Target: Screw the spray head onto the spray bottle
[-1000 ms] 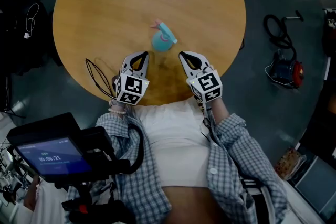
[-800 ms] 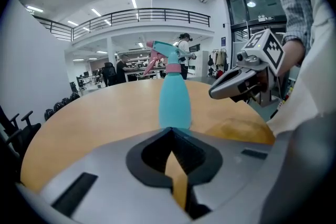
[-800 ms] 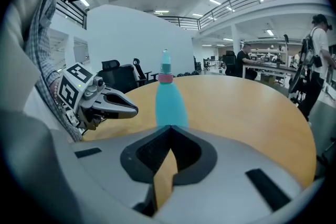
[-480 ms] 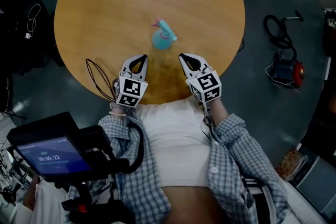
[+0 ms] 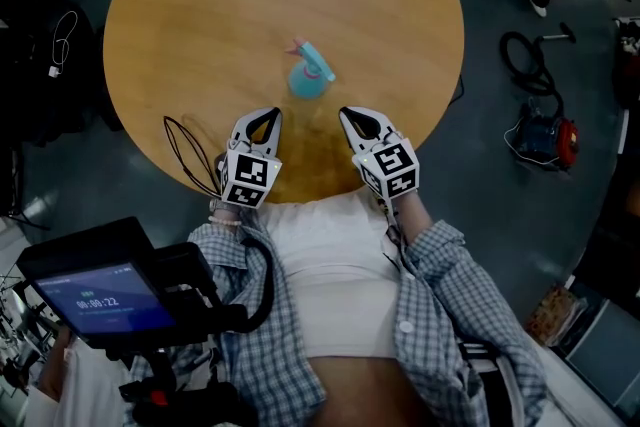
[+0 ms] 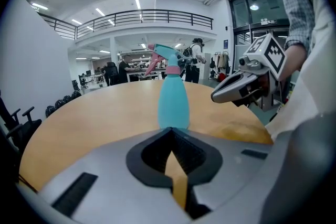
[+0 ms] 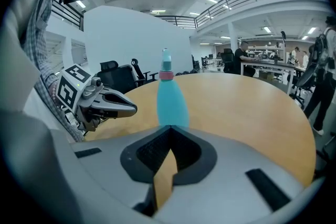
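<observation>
The bottle [image 5: 309, 81] stands upright towards the near edge of the table [image 5: 200, 5], long axis vertical, spray head [image 5: 314, 61] on top with its pink trigger [image 5: 297, 46] to the far left. The left gripper [image 5: 266, 113] and right gripper [image 5: 351, 113] hover just near of it, angled down, jaws closed and empty. Nothing has visibly shifted over the past second.

We see a turquoise spray bottle [image 5: 309, 80] with pink trigger and collar on a honey-brown worktop [image 5: 220, 5], a light grey left gripper [image 5: 270, 113] and right gripper [image 5: 346, 113] bearing black-and-white square markers, and a blue-and-white checked shirt [image 5: 440, 295].
</observation>
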